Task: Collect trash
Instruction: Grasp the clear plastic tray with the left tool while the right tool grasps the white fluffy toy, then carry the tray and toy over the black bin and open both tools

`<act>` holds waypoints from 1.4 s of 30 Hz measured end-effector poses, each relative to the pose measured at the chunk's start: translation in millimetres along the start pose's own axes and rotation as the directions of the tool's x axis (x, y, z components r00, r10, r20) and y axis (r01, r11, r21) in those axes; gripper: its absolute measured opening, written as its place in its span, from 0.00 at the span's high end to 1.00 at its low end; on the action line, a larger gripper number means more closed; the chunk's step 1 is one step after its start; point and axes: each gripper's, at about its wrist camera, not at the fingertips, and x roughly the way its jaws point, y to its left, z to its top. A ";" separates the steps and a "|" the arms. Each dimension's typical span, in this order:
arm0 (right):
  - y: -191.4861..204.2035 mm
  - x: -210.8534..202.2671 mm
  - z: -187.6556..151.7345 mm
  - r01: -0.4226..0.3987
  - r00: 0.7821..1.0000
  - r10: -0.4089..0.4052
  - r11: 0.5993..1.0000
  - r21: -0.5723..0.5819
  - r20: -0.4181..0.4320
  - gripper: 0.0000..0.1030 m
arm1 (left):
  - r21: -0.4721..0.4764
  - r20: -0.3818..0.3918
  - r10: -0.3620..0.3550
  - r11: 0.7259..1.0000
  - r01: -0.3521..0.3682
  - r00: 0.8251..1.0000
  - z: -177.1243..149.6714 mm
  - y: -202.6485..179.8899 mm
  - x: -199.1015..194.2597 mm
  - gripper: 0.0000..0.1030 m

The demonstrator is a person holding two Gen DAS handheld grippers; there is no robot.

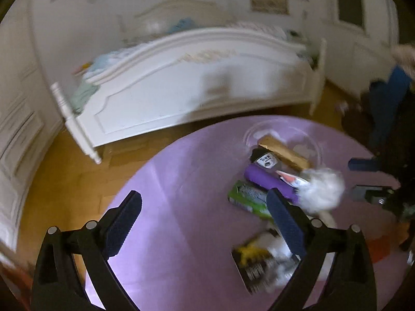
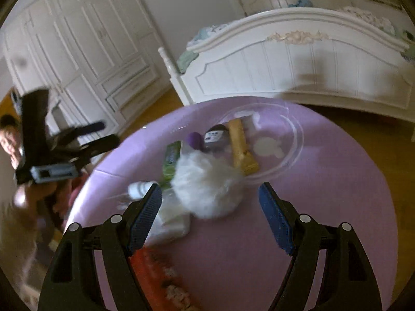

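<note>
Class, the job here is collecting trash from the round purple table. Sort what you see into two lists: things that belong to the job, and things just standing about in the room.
Belongs to the job:
- white fluffy wad
- green packet
- purple tube
- tan wrapper
- clear plastic dish
- purple table

Just standing about:
- white bed
- white wardrobe

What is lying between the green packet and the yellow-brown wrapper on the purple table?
In the left wrist view, a purple tube and a dark little bottle with a white label lie between the green packet and the yellow-brown wrapper.
</note>
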 end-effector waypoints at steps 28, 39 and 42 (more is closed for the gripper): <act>1.9 21.3 0.2 -0.077 0.997 0.077 0.997 0.013 -0.021 0.56 | -0.001 -0.045 -0.146 0.989 0.146 0.988 3.3 -3.8 33.4 0.67; 8.7 -35.1 1.4 -0.193 0.981 0.188 0.974 0.116 0.053 0.56 | -0.114 0.068 -0.107 0.987 0.115 0.992 -40.7 5.8 -67.9 0.66; 29.1 -47.1 1.9 -0.223 0.974 0.218 0.970 0.093 0.056 0.56 | -0.180 0.090 -0.078 0.979 0.093 0.993 -66.2 15.9 -97.3 0.66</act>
